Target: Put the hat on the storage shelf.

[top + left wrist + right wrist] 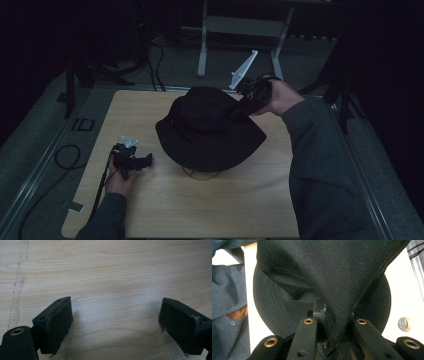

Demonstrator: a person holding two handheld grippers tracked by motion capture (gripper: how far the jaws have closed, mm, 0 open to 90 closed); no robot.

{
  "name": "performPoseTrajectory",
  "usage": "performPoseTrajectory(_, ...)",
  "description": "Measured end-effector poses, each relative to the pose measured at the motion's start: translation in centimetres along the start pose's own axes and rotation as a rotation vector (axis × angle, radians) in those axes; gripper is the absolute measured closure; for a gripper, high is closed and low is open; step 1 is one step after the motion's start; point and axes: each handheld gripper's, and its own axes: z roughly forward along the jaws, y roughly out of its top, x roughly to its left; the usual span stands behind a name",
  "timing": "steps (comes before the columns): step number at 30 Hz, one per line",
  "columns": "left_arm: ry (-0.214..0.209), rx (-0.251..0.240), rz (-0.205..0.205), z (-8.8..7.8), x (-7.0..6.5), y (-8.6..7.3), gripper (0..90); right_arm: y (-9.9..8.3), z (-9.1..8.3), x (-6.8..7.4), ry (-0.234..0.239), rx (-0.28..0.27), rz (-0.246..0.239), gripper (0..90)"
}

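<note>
A black brimmed hat [210, 131] lies crown up in the middle of the wooden table [225, 210]. My right gripper [238, 111] reaches in from the right onto the crown's side. In the right gripper view a fold of the hat's cloth [324, 270] is pinched between the jaws of my right gripper [336, 336], with the brim spread out behind it. My left gripper [146, 161] rests on the table left of the brim, apart from the hat. Its jaws stand wide over bare wood, and nothing is between the pads of my left gripper [116, 326].
A thin yellow cord [201, 175] pokes out under the near brim. A small round disc [404, 324] lies on the table beside the hat. A white metal frame [202, 45] stands beyond the far edge, and cables [65, 156] lie on the floor at left.
</note>
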Motion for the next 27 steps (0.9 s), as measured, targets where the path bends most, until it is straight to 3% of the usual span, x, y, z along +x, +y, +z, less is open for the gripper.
performPoseTrajectory(3, 0.000, 0.000, 0.000, 0.00, 0.00, 0.00, 12.2, 0.20, 0.42, 0.03, 0.001, 0.023, 0.000, 76.7)
performPoseTrajectory(10, 0.000, 0.001, 0.002, -0.01, 0.01, 0.00, 12.2, 0.42, 0.78, 0.01, -0.001, 0.019, 0.002, 67.0)
performPoseTrajectory(14, -0.001, 0.001, 0.002, -0.01, 0.01, 0.00, 12.2, 0.42, 0.82, -0.15, -0.014, 0.025, 0.024, 56.0)
performPoseTrajectory(18, 0.000, 0.001, 0.002, -0.01, 0.01, 0.00, 12.2, 0.48, 0.84, -0.07, 0.009, 0.050, 0.045, 46.9)
performPoseTrajectory(27, 0.000, 0.002, 0.002, -0.01, 0.01, 0.00, 12.2, 0.37, 0.66, 0.13, -0.095, 0.049, 0.078, 19.8)
